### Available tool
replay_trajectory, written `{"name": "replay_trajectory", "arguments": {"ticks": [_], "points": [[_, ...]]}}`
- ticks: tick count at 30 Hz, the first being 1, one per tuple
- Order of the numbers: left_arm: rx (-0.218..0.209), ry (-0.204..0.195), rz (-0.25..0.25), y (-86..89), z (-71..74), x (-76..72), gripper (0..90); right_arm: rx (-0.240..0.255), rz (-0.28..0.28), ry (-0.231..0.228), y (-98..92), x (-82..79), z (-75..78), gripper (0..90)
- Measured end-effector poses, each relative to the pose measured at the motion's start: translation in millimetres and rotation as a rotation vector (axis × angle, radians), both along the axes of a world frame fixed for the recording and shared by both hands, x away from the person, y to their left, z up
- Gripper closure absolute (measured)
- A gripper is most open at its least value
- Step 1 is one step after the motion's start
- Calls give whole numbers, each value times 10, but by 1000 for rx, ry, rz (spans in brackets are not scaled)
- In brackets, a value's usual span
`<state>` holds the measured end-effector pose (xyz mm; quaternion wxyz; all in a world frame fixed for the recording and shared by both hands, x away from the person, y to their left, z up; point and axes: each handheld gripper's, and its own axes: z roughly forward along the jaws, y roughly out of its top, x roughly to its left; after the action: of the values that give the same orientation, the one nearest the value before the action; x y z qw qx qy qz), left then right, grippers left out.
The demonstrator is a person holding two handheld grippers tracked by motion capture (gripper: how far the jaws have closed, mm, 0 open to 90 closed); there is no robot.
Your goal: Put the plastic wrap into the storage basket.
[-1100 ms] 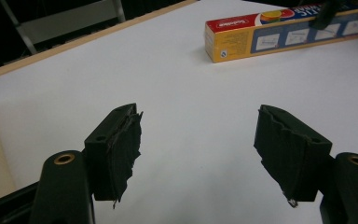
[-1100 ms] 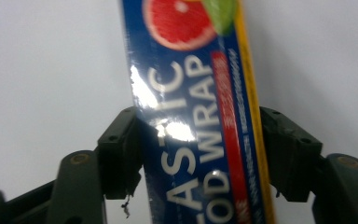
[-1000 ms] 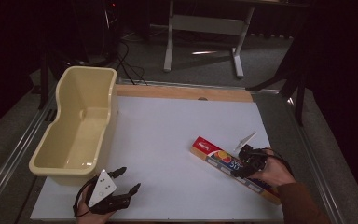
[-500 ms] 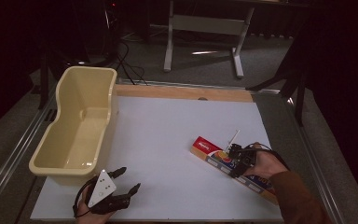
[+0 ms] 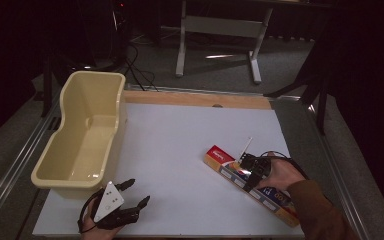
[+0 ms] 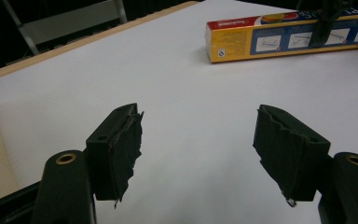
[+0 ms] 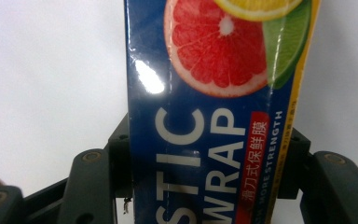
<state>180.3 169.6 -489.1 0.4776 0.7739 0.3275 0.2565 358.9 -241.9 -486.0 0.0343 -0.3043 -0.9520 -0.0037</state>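
High view is showing one plastic-wrap box (image 5: 252, 182) lying aslant near the right front of the white tabletop (image 5: 180, 145) and one cream tub (image 5: 82, 135) at left. Right tool (image 5: 249, 172) is reaching down across the box, its jaws closing on both long sides. Left tool (image 5: 132, 195) is resting low, jaws wide apart, holding nothing.

I am bringing my right gripper (image 5: 250, 172) down and in across the plastic wrap box (image 5: 220, 159), so my hand is sitting lower over its middle than a second ago. My jaws are closing in, their pads now flanking the box's two long sides.
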Motion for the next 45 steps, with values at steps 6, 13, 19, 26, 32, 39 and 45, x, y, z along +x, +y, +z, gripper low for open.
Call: {"name": "replay_trajectory", "arguments": {"ticks": [6,13,19,26,32,39,45], "points": [[0,-1,2,2,0,0,318,100,-87,42,3,28,34,419],[3,0,2,2,0,0,318,217,-132,56,48,33,150,420],[-2,-5,5,4,2,-5,318,319,-161,91,199,29,255,420],[-4,-4,2,1,1,-6,318,475,-220,90,408,75,420,420],[-8,-3,4,6,2,-6,317,508,-231,78,602,88,480,420],[-10,-3,7,14,3,-5,316,566,-259,86,695,111,539,420],[-14,-3,9,18,3,-2,316,645,-282,95,788,140,711,420]]}}
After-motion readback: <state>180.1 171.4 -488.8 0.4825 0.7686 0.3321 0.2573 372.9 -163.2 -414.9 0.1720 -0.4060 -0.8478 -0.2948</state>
